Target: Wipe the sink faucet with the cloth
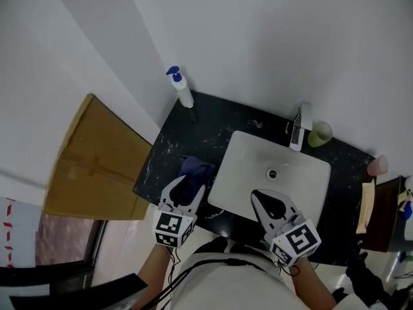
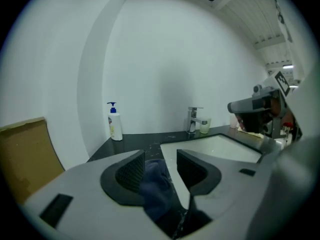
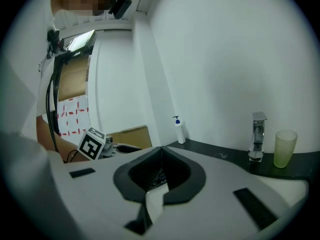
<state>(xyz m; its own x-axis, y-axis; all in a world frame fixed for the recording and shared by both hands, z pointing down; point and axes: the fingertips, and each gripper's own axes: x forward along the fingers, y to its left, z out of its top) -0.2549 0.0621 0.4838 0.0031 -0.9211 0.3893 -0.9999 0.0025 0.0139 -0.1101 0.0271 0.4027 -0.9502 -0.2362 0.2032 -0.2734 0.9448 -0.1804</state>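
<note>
A dark blue cloth (image 1: 196,169) lies crumpled on the black counter (image 1: 213,118), just left of the white sink (image 1: 242,163). My left gripper (image 1: 189,185) stands open right at it. In the left gripper view the cloth (image 2: 156,184) sits between the two jaws of that gripper (image 2: 160,159), and the pads are not pressing on it. The chrome faucet (image 1: 298,126) stands at the sink's far rim, well away from both grippers. My right gripper (image 1: 257,195) is shut and empty over the sink's near edge, and its view shows the jaw tips (image 3: 161,149) meeting.
A white soap dispenser with a blue pump (image 1: 181,88) stands at the counter's far left corner. A pale green cup (image 1: 319,134) is beside the faucet and a pink cup (image 1: 377,165) further right. A cardboard box (image 1: 97,160) leans against the counter's left side.
</note>
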